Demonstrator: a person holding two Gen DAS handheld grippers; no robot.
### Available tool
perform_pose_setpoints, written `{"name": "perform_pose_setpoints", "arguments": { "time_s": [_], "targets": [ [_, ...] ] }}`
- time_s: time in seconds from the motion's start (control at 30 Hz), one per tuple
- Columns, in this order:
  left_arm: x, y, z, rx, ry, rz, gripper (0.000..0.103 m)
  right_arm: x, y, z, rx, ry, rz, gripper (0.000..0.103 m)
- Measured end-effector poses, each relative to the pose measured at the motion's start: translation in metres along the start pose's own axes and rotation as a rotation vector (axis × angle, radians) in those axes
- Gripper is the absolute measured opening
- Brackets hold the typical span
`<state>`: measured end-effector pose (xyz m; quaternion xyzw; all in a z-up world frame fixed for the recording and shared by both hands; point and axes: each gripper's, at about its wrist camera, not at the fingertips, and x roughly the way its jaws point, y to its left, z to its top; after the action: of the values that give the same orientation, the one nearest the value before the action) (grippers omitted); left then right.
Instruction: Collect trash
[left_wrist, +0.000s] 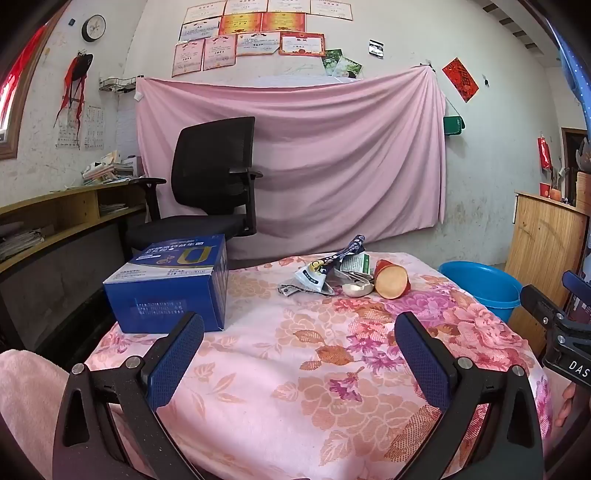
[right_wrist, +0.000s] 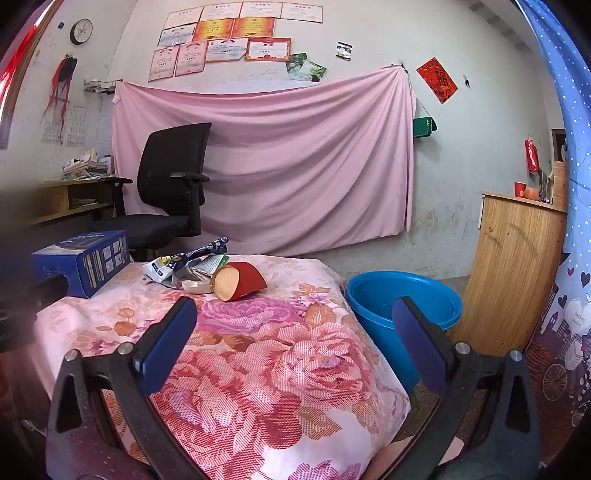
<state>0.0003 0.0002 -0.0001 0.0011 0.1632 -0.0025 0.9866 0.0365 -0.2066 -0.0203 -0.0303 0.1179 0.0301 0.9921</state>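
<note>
Trash pile (left_wrist: 334, 273) at far edge of flowered table (left_wrist: 295, 369): wrappers, shell, sweet potato piece (right_wrist: 238, 280); blue basin (right_wrist: 402, 299) off right edge; left gripper (left_wrist: 299, 354) and right gripper (right_wrist: 295, 339) both spread wide, empty; risk: round potato rolling off edge when nudged

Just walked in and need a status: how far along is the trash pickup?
Nothing looks done: the bucket shows no trash inside. Nothing in hand: left gripper and right gripper are open. Left: wrappers, shell and cut sweet potato lie on the table.
</note>
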Motion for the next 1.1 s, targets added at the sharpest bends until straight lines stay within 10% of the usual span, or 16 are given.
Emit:
{"name": "perform_pose_setpoints", "arguments": {
  "time_s": [1.1],
  "targets": [
    [-0.0003,0.0002,0.0019,-0.004,0.010,-0.008,0.101,0.0000,-0.0006,-0.0004,0.003,-0.002,0.001,0.103]
  ]
}}
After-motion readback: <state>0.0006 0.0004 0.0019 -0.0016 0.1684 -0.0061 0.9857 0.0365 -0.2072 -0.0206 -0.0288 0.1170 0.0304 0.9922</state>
